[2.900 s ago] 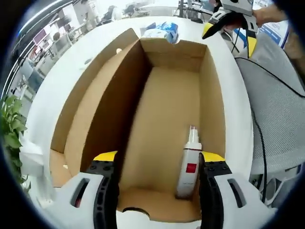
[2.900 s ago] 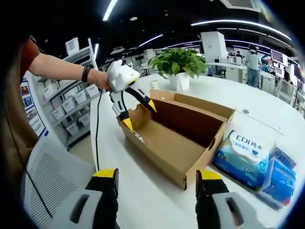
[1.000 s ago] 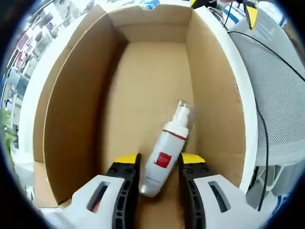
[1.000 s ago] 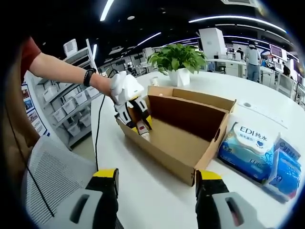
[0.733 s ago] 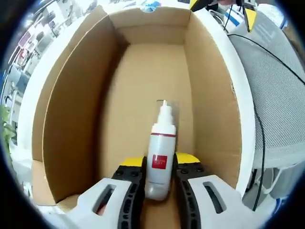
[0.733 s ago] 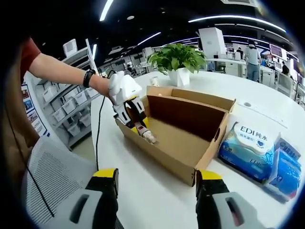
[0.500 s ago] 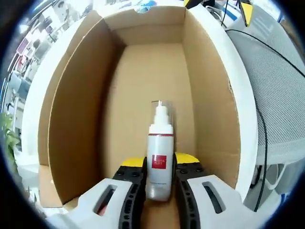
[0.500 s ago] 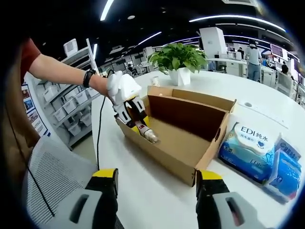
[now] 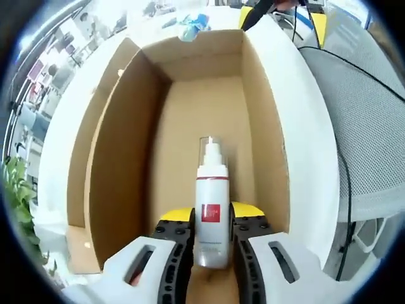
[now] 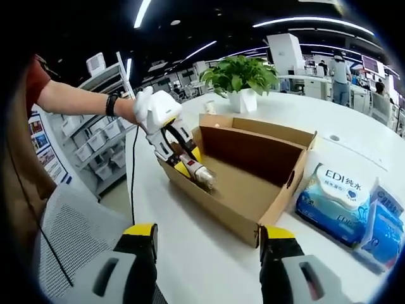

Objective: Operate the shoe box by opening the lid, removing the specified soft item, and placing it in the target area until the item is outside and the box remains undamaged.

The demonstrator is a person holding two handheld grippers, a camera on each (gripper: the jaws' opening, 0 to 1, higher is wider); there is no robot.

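Cardboard box [image 9: 278,158], lid open: we grip the white spray bottle [image 9: 211,202] in the left gripper [image 9: 212,221] just above the floor, right gripper [image 10: 205,244] spread and idle, next lifting it clear of the walls.

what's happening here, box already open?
Yes. The cardboard box sits open on the white table. The left hand-held gripper is shut on a white spray bottle with a red label, holding it above the box floor near one end. The right hand-held gripper is open, off the box at its near corner, holding nothing. Blue tissue packs lie on the table beside the box. The bottle is not out yet.
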